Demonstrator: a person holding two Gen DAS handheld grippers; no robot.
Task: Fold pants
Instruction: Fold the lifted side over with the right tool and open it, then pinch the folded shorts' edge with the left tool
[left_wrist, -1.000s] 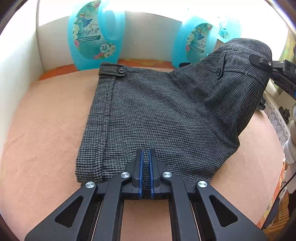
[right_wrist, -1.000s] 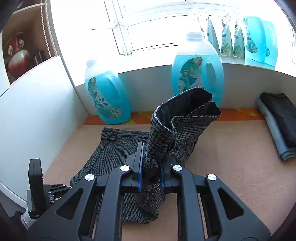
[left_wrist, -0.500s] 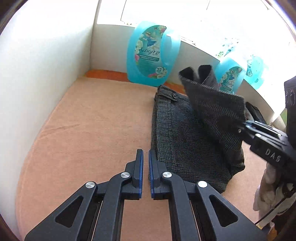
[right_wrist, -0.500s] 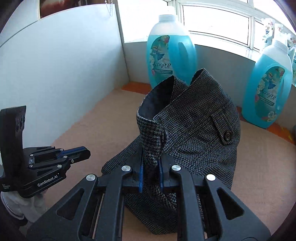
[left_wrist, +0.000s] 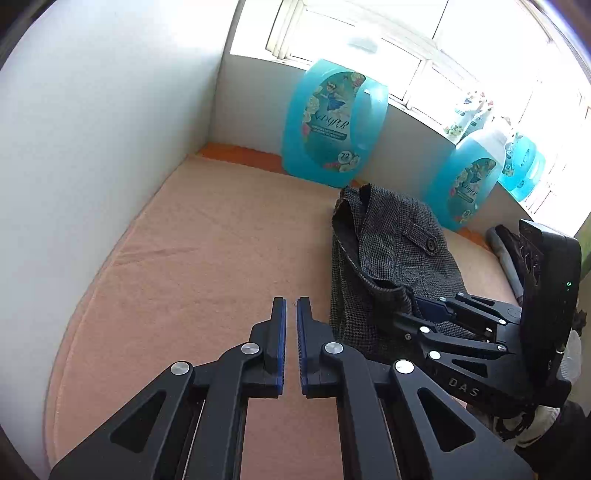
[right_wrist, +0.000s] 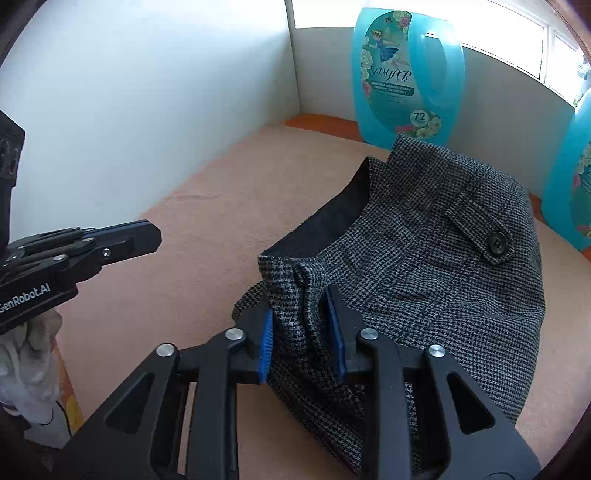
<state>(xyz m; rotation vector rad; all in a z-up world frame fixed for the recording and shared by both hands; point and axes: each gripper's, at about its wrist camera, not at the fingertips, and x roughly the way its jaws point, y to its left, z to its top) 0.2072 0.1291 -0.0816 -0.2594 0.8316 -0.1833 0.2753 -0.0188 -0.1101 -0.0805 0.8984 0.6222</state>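
**Item: houndstooth pants, second fold laid over**

The pants (right_wrist: 424, 258) are recorded as a compact bundle on the peach mat (left_wrist: 207, 266), the raised half seen a second ago now brought down across the lower layer, button tab uppermost. The right gripper (right_wrist: 301, 325) is noted with its jaws parted, cloth loose between the blue pads where it was clamped before; release is judged under way. The left gripper (left_wrist: 291, 343), which pinned the hem earlier, is withdrawn to the bundle's 9 o'clock, nearly closed on nothing. The fold is judged near complete; the upturned waistband edge at 11 o'clock may need flattening.

Surroundings: a detergent bottle (right_wrist: 406, 74) at 12 o'clock, a second bottle (left_wrist: 469, 184) at 1 o'clock, folded garments (left_wrist: 506, 251) at 3 o'clock. The mat to the left lies unobstructed.
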